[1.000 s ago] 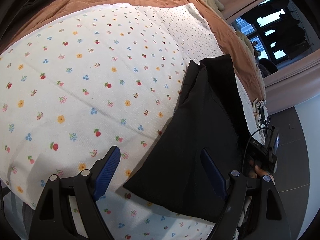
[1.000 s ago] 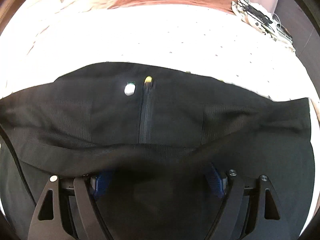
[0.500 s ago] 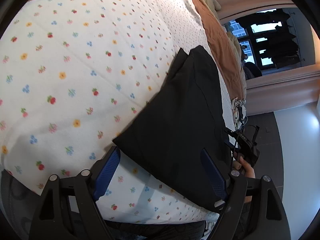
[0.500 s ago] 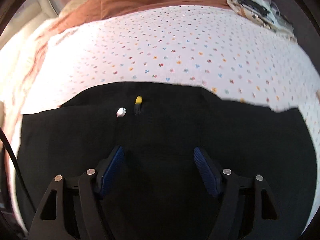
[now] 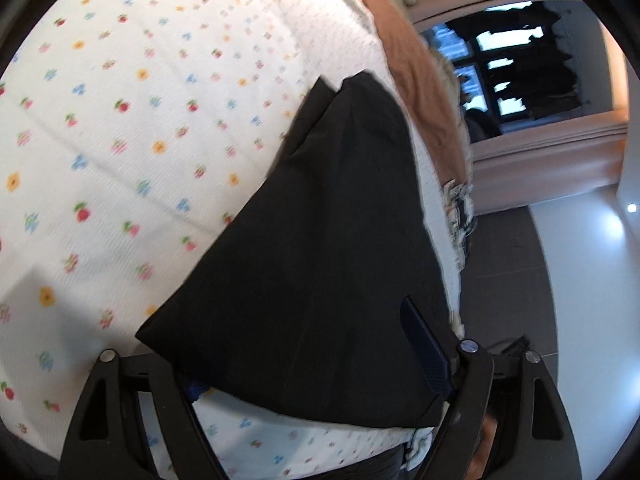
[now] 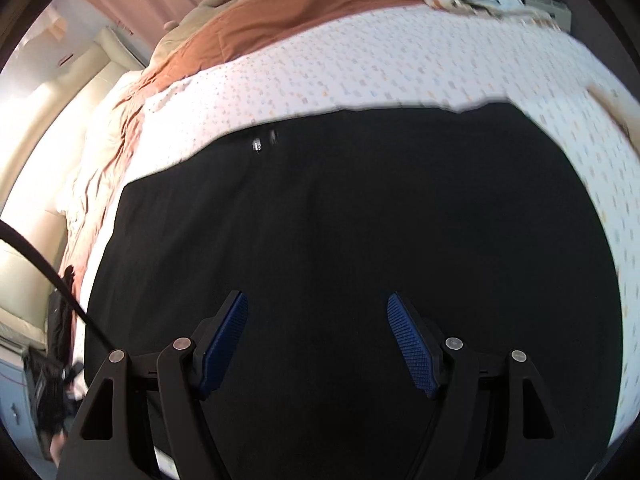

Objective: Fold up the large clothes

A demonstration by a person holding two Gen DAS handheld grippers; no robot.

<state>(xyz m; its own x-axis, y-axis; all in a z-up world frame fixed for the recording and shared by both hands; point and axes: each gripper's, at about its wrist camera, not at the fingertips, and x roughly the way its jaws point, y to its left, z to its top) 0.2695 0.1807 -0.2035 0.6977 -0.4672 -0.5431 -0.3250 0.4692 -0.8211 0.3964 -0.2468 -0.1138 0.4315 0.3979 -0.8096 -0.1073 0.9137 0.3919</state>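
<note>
Now the black trousers (image 6: 360, 240) lie flat on the flowered sheet (image 5: 120, 140) near the bed's front edge, where a second ago a fold of the cloth stood raised across the right wrist view and hid both blue pads. That fold has come down, and the waistband with its button (image 6: 256, 145) points toward the far side of the bed, by the brown blanket (image 6: 300, 4). The right gripper (image 6: 318, 340) hovers over the cloth with its fingers apart and nothing pinched between them. The left gripper (image 5: 304, 364) has swung toward the garment's near corner: its jaws are closing slightly, with cloth lying between them and draped over the left finger, yet the pads do not press on it. By my reading one fold is laid and let go, and the next step is a fresh grip on an end for the following fold.
</note>
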